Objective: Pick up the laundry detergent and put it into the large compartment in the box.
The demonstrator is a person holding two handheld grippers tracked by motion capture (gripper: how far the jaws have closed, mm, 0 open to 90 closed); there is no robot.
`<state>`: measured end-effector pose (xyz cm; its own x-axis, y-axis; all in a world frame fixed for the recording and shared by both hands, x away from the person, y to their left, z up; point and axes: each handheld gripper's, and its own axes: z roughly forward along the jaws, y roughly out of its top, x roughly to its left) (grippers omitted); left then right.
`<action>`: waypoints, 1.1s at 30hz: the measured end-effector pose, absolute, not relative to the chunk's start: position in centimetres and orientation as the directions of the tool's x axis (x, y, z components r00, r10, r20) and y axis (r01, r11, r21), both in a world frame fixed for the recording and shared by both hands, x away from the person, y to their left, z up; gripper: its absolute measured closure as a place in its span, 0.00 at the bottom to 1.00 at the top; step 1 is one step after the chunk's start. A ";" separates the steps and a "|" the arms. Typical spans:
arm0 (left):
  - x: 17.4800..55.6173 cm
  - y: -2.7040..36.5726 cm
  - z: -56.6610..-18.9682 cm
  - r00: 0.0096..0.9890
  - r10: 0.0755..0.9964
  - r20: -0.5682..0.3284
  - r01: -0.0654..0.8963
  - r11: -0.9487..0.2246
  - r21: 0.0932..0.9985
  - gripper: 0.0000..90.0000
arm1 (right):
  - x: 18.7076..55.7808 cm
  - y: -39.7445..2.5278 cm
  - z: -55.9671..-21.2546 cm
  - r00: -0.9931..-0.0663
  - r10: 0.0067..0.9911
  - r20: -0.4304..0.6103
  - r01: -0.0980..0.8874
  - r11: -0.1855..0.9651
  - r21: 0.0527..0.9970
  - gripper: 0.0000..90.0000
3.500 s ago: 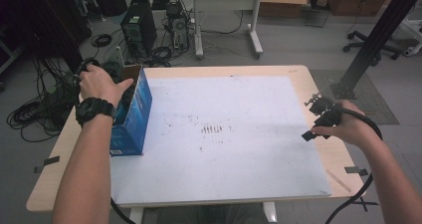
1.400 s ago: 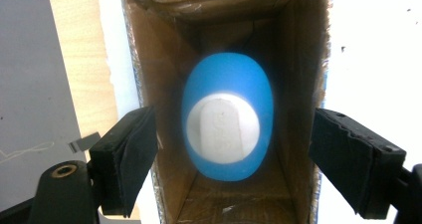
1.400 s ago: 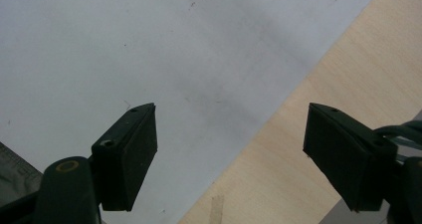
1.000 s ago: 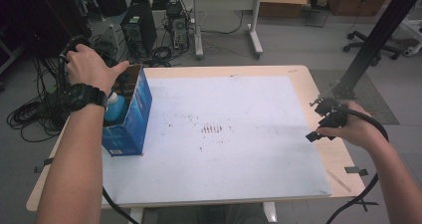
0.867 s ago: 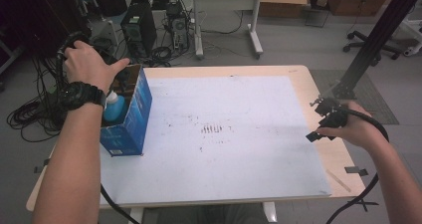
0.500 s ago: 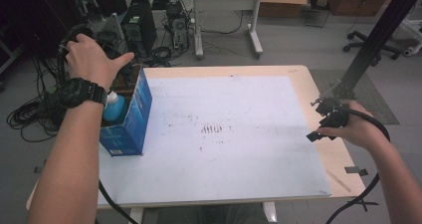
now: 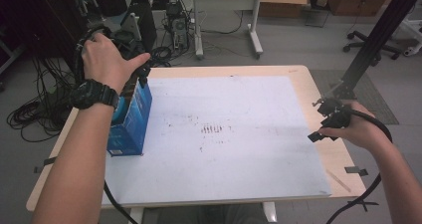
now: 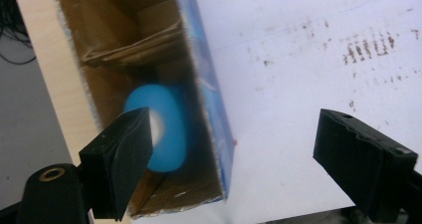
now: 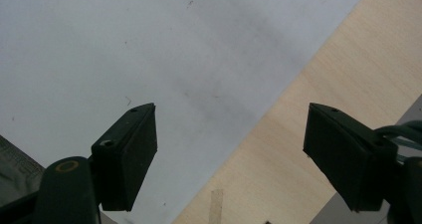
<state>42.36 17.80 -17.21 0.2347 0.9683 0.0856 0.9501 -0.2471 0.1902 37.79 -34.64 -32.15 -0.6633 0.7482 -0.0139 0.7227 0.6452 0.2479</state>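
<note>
The roll [image 8: 160,127] already lay inside the box [image 7: 130,120], so the placing looked done; what seemed left was to draw the left tongs [image 8: 234,169] clear. They hung above the box's open top, jaws wide apart and empty. The roll was light blue with a pale core, lying low in the box, which stood by the desk's [image 7: 323,154] left edge. The right tongs [image 9: 229,157], wide open and empty, hovered well away from the box.

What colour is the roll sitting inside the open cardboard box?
Light blue roll with a white centre, best seen in the left gripper view, inside the box.
</note>
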 end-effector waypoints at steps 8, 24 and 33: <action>42.4 15.7 -18.0 0.285 0.956 0.074 0.936 -0.294 0.192 0.18 | 37.8 -34.8 -32.1 -0.661 0.750 -0.013 0.724 0.642 0.251 0.23; 42.3 12.0 -20.3 0.363 0.931 0.051 0.911 -0.366 0.189 0.17 | 37.7 -35.3 -32.4 -0.656 0.754 -0.011 0.729 0.638 0.246 0.23; 42.3 11.4 -21.8 0.378 0.925 0.043 0.908 -0.379 0.179 0.17 | 37.9 -35.1 -32.5 -0.659 0.752 -0.008 0.729 0.641 0.240 0.23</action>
<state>42.26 11.44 -21.76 0.3776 0.9249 0.0435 0.9079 -0.3790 0.1791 37.88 -35.09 -32.46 -0.6585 0.7525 -0.0085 0.7292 0.6408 0.2401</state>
